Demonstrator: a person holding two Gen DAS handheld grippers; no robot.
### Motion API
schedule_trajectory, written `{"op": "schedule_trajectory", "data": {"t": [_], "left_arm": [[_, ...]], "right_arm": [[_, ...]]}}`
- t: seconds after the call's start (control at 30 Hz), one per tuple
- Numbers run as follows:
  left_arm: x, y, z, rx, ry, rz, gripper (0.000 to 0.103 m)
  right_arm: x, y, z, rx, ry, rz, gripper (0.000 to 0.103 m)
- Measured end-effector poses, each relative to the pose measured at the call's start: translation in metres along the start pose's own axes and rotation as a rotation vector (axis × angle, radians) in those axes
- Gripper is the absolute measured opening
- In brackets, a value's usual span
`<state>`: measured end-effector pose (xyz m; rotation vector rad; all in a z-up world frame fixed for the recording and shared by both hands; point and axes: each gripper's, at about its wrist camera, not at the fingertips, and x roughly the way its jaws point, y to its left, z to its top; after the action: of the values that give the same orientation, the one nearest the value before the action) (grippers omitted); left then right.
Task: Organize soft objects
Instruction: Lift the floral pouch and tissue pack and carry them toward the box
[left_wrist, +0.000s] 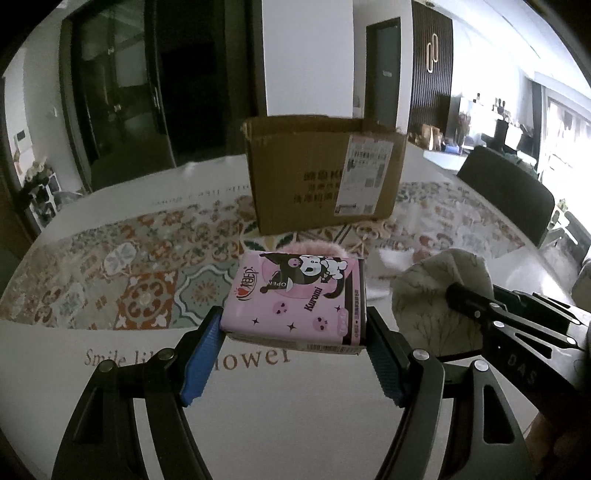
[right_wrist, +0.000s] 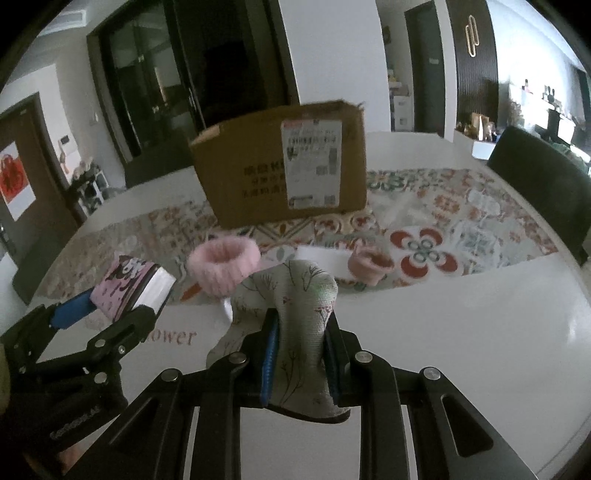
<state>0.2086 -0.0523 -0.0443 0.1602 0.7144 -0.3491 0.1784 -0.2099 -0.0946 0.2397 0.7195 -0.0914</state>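
My left gripper (left_wrist: 293, 325) is shut on a pink Kuromi tissue pack (left_wrist: 295, 295) and holds it above the white table; the pack also shows in the right wrist view (right_wrist: 129, 291). My right gripper (right_wrist: 301, 332) is shut on a pale printed cloth (right_wrist: 295, 306), which bunches up between the blue pads; it also shows at the right of the left wrist view (left_wrist: 439, 295). A brown cardboard box (left_wrist: 325, 173) stands open at the back on the patterned mat. A fluffy pink band (right_wrist: 223, 269) and a small pink soft item (right_wrist: 369, 264) lie on the mat before the box (right_wrist: 280, 166).
A patterned mat (left_wrist: 129, 266) covers the middle of the white table (right_wrist: 461, 325). A dark chair (right_wrist: 543, 181) stands at the table's right edge. A white flat item (right_wrist: 321, 258) lies between the pink band and the pink item.
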Motion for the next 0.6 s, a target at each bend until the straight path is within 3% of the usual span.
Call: {"op": "schedule_trajectory", "data": {"t": [0.6], "left_arm": [[-0.041, -0.015, 0.051, -0.030, -0.123, 0.020, 0.073]], "right_arm": [[-0.047, -0.012, 0.045, 0.015, -0.187, 0.003, 0.024]]}}
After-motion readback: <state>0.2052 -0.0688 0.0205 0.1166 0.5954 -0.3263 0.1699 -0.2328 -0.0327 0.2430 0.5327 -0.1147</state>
